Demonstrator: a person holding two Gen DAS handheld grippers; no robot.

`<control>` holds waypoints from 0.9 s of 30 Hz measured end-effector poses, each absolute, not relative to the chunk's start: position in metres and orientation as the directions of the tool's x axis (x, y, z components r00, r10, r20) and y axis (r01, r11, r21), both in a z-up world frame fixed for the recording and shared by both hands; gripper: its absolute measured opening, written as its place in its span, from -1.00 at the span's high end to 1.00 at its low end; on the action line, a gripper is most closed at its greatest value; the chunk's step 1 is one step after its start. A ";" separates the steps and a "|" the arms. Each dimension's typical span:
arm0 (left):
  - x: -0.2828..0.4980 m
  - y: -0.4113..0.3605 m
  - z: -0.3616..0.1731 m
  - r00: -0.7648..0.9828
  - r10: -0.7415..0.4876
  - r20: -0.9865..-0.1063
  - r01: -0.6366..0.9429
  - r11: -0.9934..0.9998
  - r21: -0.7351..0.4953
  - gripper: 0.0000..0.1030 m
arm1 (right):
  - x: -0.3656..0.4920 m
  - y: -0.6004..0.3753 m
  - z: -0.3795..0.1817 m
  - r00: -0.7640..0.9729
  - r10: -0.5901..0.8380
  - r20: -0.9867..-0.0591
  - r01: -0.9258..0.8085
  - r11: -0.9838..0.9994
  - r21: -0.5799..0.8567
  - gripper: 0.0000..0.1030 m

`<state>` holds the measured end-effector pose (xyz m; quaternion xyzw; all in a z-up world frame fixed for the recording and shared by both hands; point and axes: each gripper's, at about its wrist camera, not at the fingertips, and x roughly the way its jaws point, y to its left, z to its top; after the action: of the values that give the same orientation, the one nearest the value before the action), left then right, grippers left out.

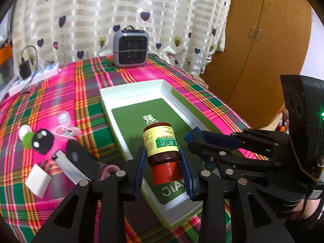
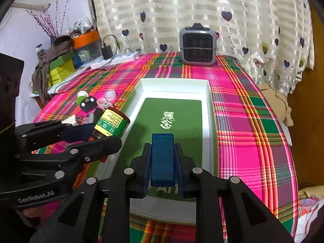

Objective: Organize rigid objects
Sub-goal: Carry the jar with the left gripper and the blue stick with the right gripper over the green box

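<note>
- The left tool (image 1: 163, 162) is clamped on a brown medicine bottle (image 1: 161, 141) with a yellow-and-green label and a red cap; its blue pads press the bottle's sides just above the cap, which points back toward the camera.
- The bottle hangs above the near left part of a white tray (image 1: 105, 99) with a green floor, which lies on the plaid table (image 1: 60, 93).
- The right tool (image 2: 163, 156) is clamped on a flat blue case (image 2: 163, 158), held lengthwise over the near end of the same tray.
- The two tools are side by side, the left one's bottle near the tray's left wall.
- Left of the tray lie a black key fob (image 1: 42, 140), a white plug (image 1: 38, 179), a pink clip (image 1: 66, 131) and a small clear cup (image 1: 63, 117).
- A grey fan (image 1: 131, 47) stands at the far edge of the table, before the curtain (image 1: 162, 10).
</note>
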<state>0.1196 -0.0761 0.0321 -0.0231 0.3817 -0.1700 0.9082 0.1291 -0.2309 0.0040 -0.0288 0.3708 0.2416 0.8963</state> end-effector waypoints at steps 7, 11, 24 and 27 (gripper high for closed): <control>0.132 -0.080 0.018 0.600 -0.348 -0.720 0.307 0.931 -0.195 0.36 | 0.139 -0.230 -0.008 0.583 0.387 -0.714 -0.445 0.888 0.119 0.56; 0.134 -0.084 0.016 0.595 -0.350 -0.724 0.319 0.929 -0.187 0.36 | 0.142 -0.229 -0.011 0.570 0.380 -0.728 -0.445 0.888 0.116 0.56; 0.134 -0.085 0.018 0.599 -0.353 -0.718 0.324 0.927 -0.186 0.36 | 0.138 -0.231 -0.009 0.578 0.358 -0.734 -0.434 0.896 0.095 0.44; 0.131 -0.085 0.021 0.606 -0.358 -0.710 0.327 0.926 -0.187 0.36 | 0.135 -0.231 -0.006 0.588 0.349 -0.730 -0.426 0.900 0.087 0.37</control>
<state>0.1308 -0.0847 0.0211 -0.0191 0.4005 -0.1910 0.8960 0.1353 -0.2312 -0.0063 -0.0487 0.3985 0.2177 0.8896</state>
